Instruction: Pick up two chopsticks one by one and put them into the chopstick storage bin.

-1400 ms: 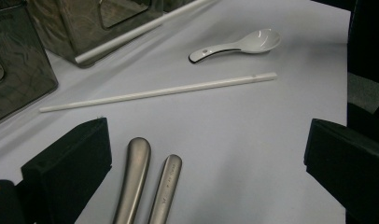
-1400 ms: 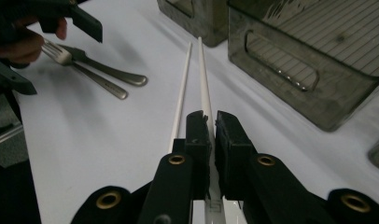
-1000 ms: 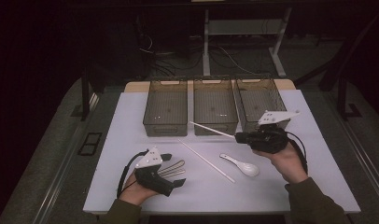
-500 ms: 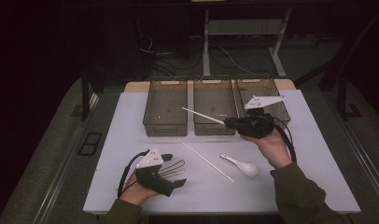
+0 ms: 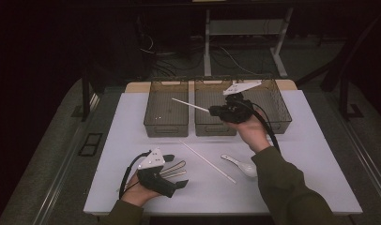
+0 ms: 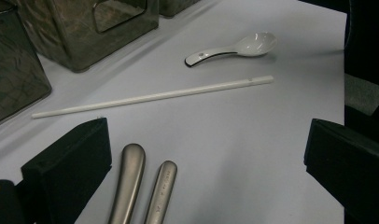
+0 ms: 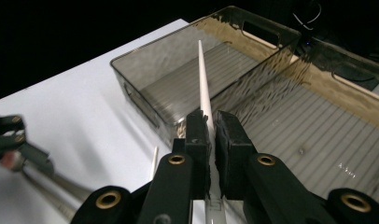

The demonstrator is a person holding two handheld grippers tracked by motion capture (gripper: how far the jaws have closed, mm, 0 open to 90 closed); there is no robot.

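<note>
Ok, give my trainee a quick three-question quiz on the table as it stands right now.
1. True or false: the right gripper is shut on a white chopstick.
2. Multiple choice: what lies between the open jaws of the left gripper? A) a white spoon B) two metal handles C) nothing
3. Short answer: what lies on the white table beside the second chopstick, on the right gripper's side?

Key
1. True. The chopstick points out over the smoked bins.
2. B, the two metal handles.
3. The white spoon.
</note>
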